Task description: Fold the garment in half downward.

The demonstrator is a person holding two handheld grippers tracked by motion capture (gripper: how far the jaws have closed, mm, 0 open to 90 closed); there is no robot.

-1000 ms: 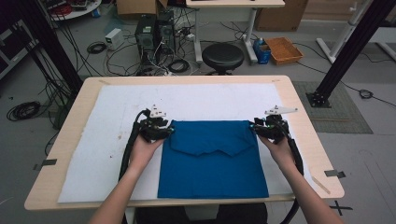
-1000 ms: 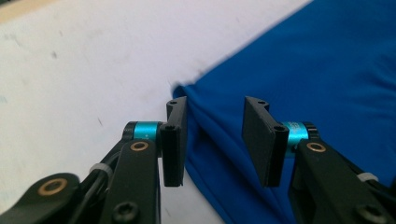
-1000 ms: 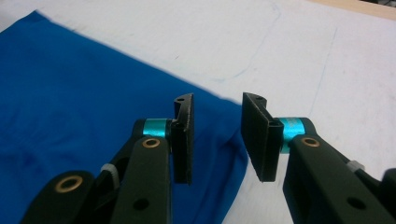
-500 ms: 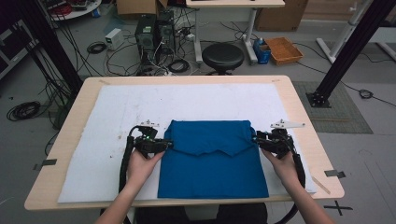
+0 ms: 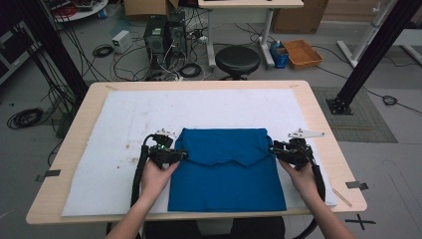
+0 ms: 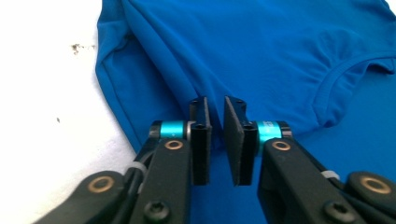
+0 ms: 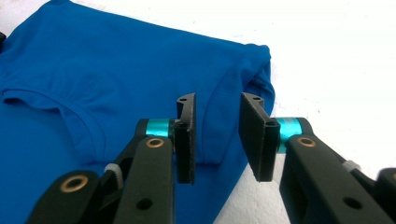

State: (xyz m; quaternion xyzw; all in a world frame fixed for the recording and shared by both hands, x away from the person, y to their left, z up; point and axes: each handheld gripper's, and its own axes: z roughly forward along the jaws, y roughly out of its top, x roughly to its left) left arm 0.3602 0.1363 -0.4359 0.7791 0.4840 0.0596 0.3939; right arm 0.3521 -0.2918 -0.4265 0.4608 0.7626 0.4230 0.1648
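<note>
A blue T-shirt (image 5: 226, 174) lies folded on the white mat (image 5: 124, 119), neckline flap facing up. My left gripper (image 5: 183, 154) points in at the shirt's left edge. Its jaws have just been closing and stand a narrow gap apart in the left gripper view (image 6: 217, 100), where a fold ridge of the shirt (image 6: 261, 46) runs into the gap; no press shows. My right gripper (image 5: 272, 149) is at the shirt's right edge. It stands open (image 7: 218, 99), with the shirt's folded side edge (image 7: 93, 70) under and between its pads.
The mat covers most of the wooden table (image 5: 318, 114), with bare mat to the left, to the right and beyond the shirt. Behind the table are a black stool (image 5: 237, 59), cables, computer cases and an orange box (image 5: 303, 52) on the floor.
Both grippers have come from the shirt's far corners a little toward the person along its side edges. The left jaws have narrowed. The shirt lies as before.
</note>
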